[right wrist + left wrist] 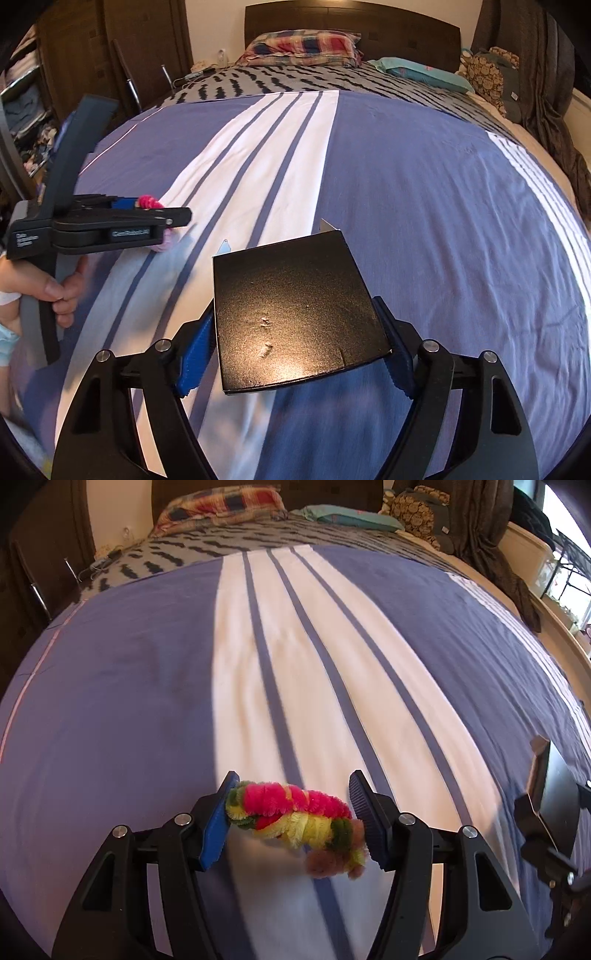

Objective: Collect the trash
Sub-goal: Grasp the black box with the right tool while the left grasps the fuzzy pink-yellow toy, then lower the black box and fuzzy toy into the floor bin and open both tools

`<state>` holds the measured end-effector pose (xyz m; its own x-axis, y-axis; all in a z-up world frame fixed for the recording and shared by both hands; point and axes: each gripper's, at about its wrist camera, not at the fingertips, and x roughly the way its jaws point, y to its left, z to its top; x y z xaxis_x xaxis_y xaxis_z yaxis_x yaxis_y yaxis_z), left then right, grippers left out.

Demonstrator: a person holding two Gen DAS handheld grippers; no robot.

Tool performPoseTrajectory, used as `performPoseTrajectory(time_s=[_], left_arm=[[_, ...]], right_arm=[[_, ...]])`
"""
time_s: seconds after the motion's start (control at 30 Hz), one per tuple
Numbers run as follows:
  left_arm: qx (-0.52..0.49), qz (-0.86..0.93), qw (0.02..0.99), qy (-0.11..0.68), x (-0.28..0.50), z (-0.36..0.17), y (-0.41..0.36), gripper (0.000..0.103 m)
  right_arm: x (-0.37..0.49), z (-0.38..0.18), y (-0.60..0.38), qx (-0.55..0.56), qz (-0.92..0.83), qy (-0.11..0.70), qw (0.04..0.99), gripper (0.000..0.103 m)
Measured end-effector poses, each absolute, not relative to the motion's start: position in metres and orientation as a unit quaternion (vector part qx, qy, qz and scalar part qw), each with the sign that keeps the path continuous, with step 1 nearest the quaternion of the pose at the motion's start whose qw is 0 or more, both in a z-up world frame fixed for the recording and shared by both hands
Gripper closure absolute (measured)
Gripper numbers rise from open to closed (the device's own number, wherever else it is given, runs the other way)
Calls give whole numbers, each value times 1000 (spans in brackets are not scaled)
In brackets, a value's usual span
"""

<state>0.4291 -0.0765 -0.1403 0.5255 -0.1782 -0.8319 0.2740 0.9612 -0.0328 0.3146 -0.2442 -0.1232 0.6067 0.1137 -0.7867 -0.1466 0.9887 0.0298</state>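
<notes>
My left gripper (291,818) is shut on a twisted bundle of pink, yellow, green and brown pipe cleaners (295,821) and holds it above the blue and white striped bedspread (147,701). In the right wrist view the left gripper (162,218) is at the left with a bit of pink pipe cleaner (149,202) showing. My right gripper (295,328) is shut on a flat black box (295,314), held over the bedspread (424,221). The box's edge (543,775) shows at the right of the left wrist view.
Pillows (303,46) and a teal pillow (421,72) lie at the head of the bed by the dark headboard (351,18). A dark blanket (535,92) hangs at the right. A wardrobe (74,55) stands at the left.
</notes>
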Motion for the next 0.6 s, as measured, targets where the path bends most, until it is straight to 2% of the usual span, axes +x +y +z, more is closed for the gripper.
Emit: performPoseTrajectory(time_s=[0.6], left_arm=[[51, -164, 902, 396, 185, -55, -38, 45]], right_arm=[[139, -76, -236, 17, 65, 400, 914, 25]])
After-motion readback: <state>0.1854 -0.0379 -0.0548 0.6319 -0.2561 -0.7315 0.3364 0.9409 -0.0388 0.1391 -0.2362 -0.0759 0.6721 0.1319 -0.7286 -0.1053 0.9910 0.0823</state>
